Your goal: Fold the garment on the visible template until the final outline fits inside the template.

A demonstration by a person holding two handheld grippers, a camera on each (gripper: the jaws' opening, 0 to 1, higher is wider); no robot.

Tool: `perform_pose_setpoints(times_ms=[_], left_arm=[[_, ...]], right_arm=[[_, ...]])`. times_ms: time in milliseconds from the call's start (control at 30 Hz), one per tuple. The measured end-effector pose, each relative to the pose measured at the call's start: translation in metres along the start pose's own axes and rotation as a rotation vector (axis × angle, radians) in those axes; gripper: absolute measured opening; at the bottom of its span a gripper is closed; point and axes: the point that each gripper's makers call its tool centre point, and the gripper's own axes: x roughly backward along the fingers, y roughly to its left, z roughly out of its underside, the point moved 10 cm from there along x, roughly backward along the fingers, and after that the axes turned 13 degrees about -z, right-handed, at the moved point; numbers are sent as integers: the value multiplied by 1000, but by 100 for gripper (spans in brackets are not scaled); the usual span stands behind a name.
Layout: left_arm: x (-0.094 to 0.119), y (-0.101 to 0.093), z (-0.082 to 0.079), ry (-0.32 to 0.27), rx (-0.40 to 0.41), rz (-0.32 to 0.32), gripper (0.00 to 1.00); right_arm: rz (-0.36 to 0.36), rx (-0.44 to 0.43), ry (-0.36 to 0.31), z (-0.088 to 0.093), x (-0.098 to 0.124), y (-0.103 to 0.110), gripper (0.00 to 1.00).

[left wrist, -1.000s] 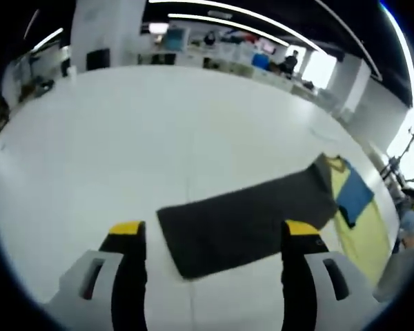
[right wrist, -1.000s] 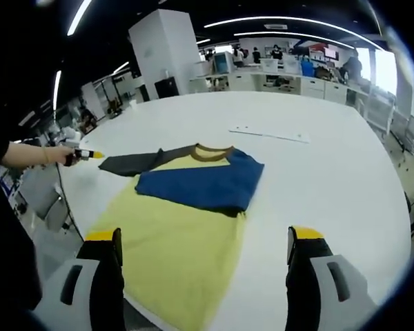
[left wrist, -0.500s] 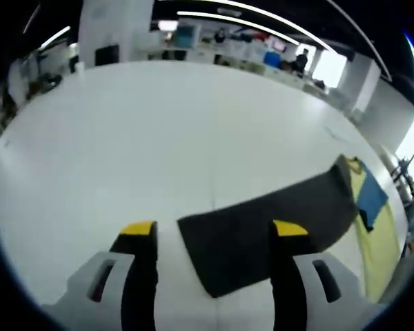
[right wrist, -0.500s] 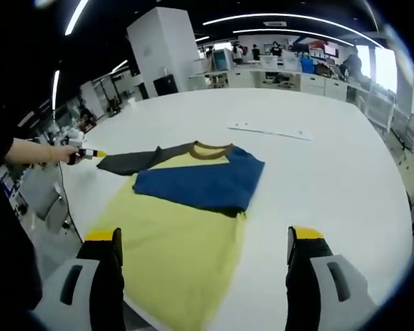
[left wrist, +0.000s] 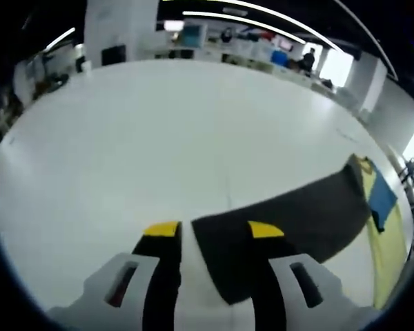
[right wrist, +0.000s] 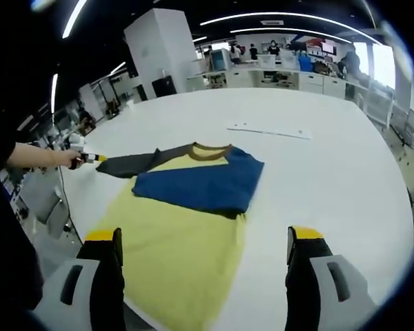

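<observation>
Garment [right wrist: 186,207] is laid flat on the white table [right wrist: 331,172]: yellow body nearest the right gripper [right wrist: 203,265], blue sleeve [right wrist: 196,183] folded over the chest, dark sleeve [left wrist: 283,221] stretched out sideways from the collar; no template outline can be made out. L gripper [left wrist: 207,231] is set at the dark sleeve's cuff end, jaws narrowed w/ a gap left, one jaw over the cloth, one beside it on bare table; no grip seen yet. R gripper is held above the hem, jaws wide apart, nothing held. Risks, as judged: cuff edge missed or only one layer pinched, so sleeve slips mid-fold; body dragged sideways if pulled flat. A thin strip [right wrist: 269,132] lies on the table beyond the collar, well apart; path over the garment looks unobstructed; desks and people far behind.
</observation>
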Motion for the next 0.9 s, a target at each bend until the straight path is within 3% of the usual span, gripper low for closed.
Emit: perform_pose_setpoints(times_ms=[467, 600, 767, 900], left_arm=[[-3, 1, 0, -3, -14, -8, 20], [-1, 0, 2, 3, -15, -14, 7], [1, -1, 2, 2, -8, -1, 6], [4, -3, 0, -6, -9, 1, 0]], right_arm=[[2, 0, 8, 0, -2, -3, 99], [3, -1, 8, 1, -2, -4, 99], [6, -2, 0, -1, -2, -5, 99], [6, -2, 0, -1, -2, -5, 99]])
